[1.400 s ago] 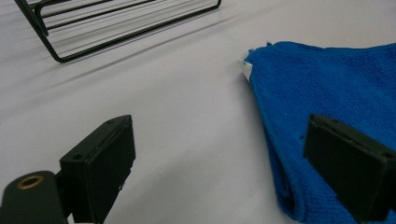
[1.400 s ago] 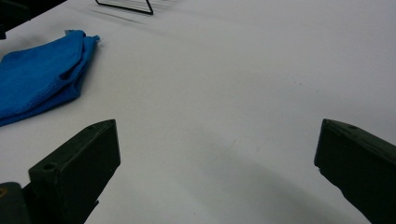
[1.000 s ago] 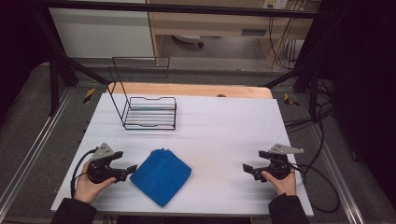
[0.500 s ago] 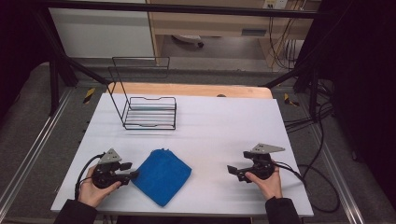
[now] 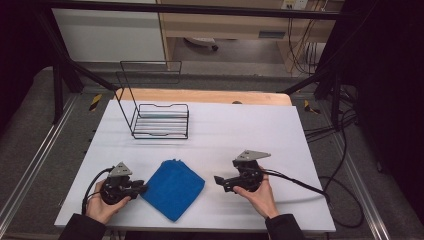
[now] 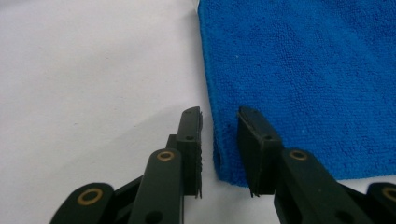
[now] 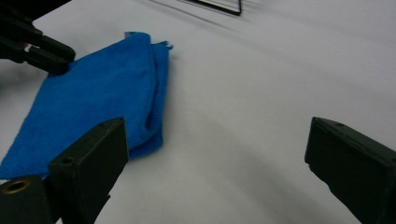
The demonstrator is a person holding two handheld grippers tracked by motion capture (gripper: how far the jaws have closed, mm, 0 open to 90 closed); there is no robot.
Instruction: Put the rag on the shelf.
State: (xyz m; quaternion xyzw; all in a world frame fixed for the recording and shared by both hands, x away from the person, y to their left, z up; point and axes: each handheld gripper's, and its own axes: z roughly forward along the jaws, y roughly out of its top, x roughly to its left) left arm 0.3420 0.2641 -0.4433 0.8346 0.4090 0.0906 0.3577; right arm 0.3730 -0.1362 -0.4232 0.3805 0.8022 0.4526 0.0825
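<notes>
The table (image 5: pixel 240 135) is white, and the folded blue cloth (image 5: pixel 173 188) lies on it toward the person's side, turned cornerwise so one corner points at the near edge; every place below is given from that cloth. A black wire rack (image 5: pixel 159 119) stands well beyond the cloth, toward the far side of the table, upright with its tall back frame on its left. The right gripper (image 5: pixel 220 181) sits near the cloth's right corner but apart from it, bare table between the two, its jaws pointing at the cloth; in the right gripper view those jaws stand wide apart with nothing between them, and the cloth (image 7: pixel 93 100) lies ahead and to the left, its stacked folded edges facing the camera. The left gripper (image 5: pixel 142 188) is at the cloth's left corner; in the left gripper view its jaws stand a little apart, one on the bare table just beside the cloth (image 6: pixel 303 84), the other over the cloth, so the cloth's left edge lies in the gap between them; they are not clenched on it; whether a jaw touches the fabric I cannot tell.
</notes>
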